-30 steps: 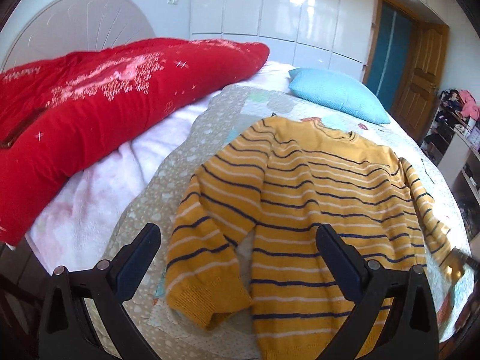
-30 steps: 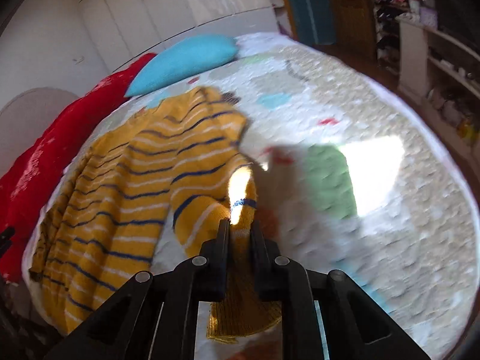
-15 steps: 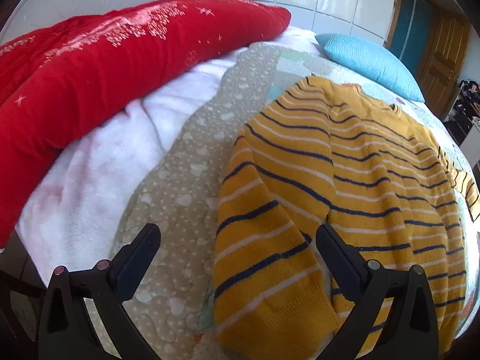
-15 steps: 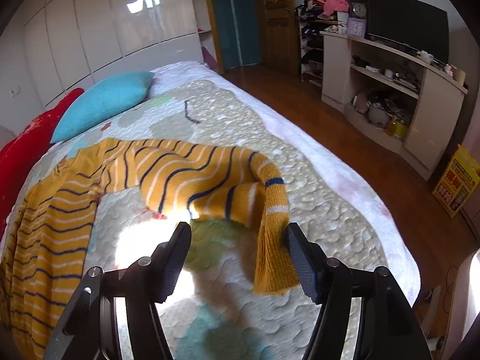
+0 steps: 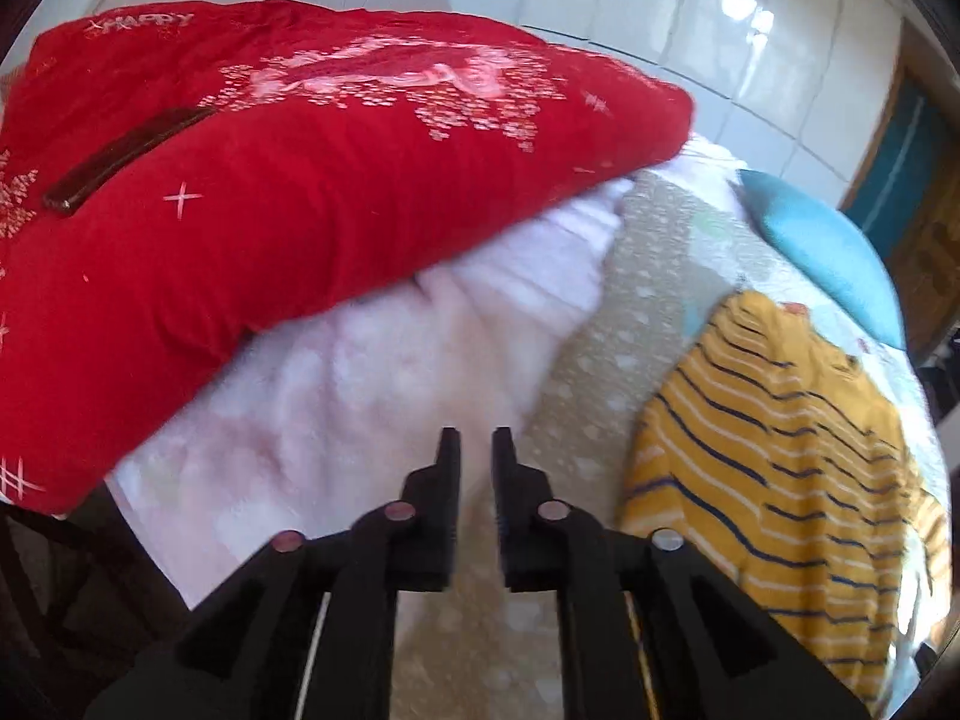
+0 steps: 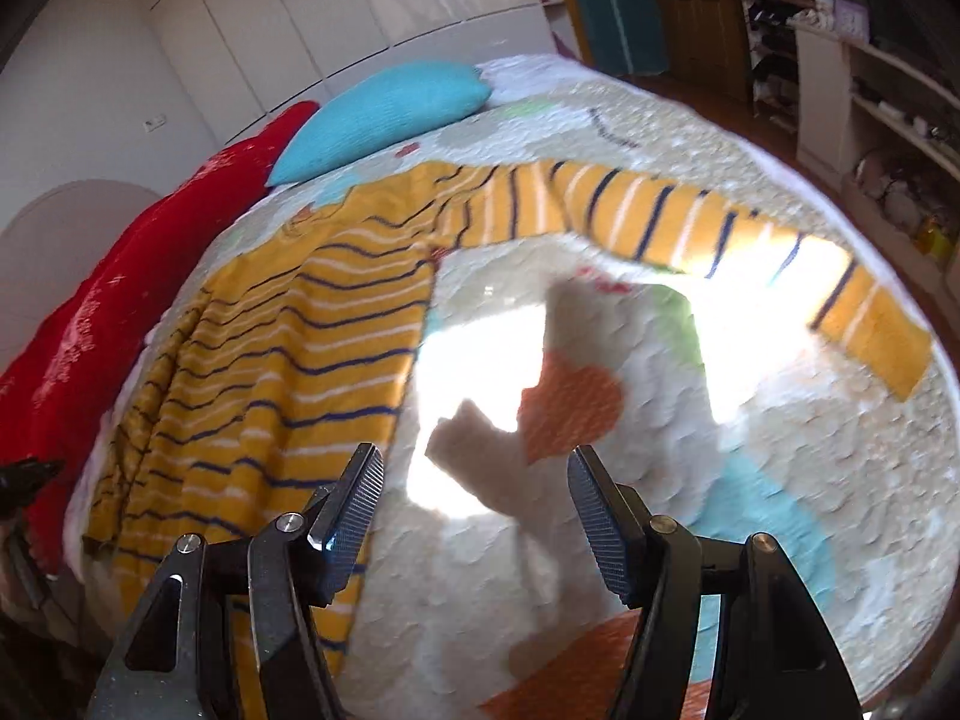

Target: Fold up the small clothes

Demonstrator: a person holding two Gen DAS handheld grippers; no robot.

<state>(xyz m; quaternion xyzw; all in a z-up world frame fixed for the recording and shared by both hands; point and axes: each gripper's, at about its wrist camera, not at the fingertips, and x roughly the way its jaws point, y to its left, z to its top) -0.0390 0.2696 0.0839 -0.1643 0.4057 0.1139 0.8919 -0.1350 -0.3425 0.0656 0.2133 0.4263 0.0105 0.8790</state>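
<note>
A yellow sweater with navy and white stripes (image 6: 288, 348) lies flat on the patterned quilt (image 6: 750, 480). One of its sleeves (image 6: 660, 216) stretches out to the right, its cuff (image 6: 882, 348) near the bed's edge. My right gripper (image 6: 474, 480) stands open above bare quilt just right of the sweater's body, holding nothing. In the left wrist view the sweater (image 5: 780, 480) sits off to the right. My left gripper (image 5: 477, 450) hovers over the white blanket (image 5: 372, 396); its jaws are closing to a narrow gap with nothing between them.
A big red cushion (image 5: 300, 210) covers the bed's left side, beside the white blanket. A blue pillow (image 6: 390, 108) lies at the head of the bed. White wardrobe doors (image 6: 360, 0) stand behind. Shelving (image 6: 870, 90) and wooden floor lie beyond the bed's right edge.
My right gripper let go of the sleeve cuff and opened; the sleeve now lies spread out to the right. My left gripper swung left off the sweater toward the white blanket, and its jaws narrowed.
</note>
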